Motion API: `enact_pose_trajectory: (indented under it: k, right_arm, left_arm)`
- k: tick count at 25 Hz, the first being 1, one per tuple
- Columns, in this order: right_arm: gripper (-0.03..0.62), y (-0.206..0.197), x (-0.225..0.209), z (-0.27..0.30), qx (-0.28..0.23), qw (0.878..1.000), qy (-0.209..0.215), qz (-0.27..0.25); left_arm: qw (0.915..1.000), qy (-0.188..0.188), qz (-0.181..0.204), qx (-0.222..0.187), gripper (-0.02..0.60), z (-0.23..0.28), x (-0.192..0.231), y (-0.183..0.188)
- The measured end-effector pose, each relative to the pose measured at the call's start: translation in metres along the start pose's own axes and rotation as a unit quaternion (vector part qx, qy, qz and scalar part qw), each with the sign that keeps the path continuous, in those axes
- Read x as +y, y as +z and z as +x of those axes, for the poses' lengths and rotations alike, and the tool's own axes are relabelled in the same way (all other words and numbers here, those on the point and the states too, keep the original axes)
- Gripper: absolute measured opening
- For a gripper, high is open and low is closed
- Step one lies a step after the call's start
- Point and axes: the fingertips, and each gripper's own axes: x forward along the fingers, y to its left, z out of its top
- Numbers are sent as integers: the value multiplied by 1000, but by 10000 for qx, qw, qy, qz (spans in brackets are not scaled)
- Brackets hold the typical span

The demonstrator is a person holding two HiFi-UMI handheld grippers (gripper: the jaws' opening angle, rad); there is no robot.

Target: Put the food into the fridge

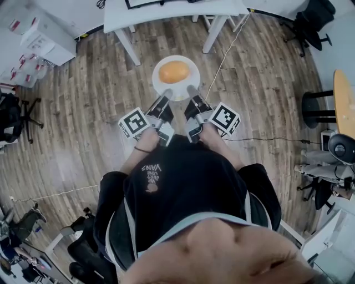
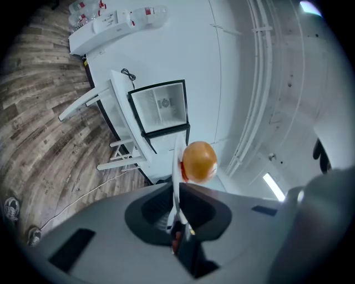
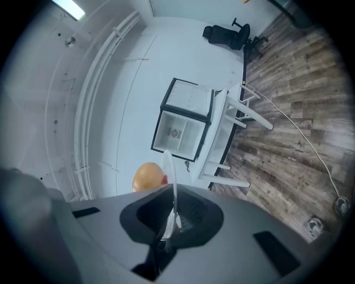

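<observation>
A round orange food item (image 1: 174, 71) lies on a white plate (image 1: 183, 91) held level over the wooden floor. My left gripper (image 1: 165, 97) is shut on the plate's near left rim and my right gripper (image 1: 193, 92) on its near right rim. In the left gripper view the plate (image 2: 177, 166) shows edge-on between the jaws of the left gripper (image 2: 177, 219), with the food (image 2: 199, 161) beside it. The right gripper (image 3: 170, 219) pinches the plate (image 3: 169, 166) too, food (image 3: 148, 176) at its left. Ahead, a small black-framed fridge (image 2: 161, 108) (image 3: 186, 119) stands on a table with its pale inside showing.
The white table (image 1: 166, 14) stands just beyond the plate, its legs (image 1: 128, 49) reaching the floor. A cable (image 1: 230, 47) runs across the boards. A black office chair (image 1: 310, 25) and a round wooden tabletop (image 1: 344, 102) are at the right, white boxes (image 1: 44, 39) at the left.
</observation>
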Motion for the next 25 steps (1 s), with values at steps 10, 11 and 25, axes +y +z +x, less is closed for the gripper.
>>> enact_pose_trajectory:
  k: [10, 11, 25]
  right_arm:
    - [20, -15, 7, 30, -164, 9998, -72, 29]
    - [20, -18, 8, 33, -179, 9998, -60, 32]
    - [20, -8, -5, 62, -100, 9996, -270, 49]
  left_arm:
    - [9998, -14, 67, 166, 43, -8, 11, 34]
    - [9998, 26, 74, 184, 43, -10, 14, 37]
    - [9997, 106, -111, 198, 43, 8, 33, 58]
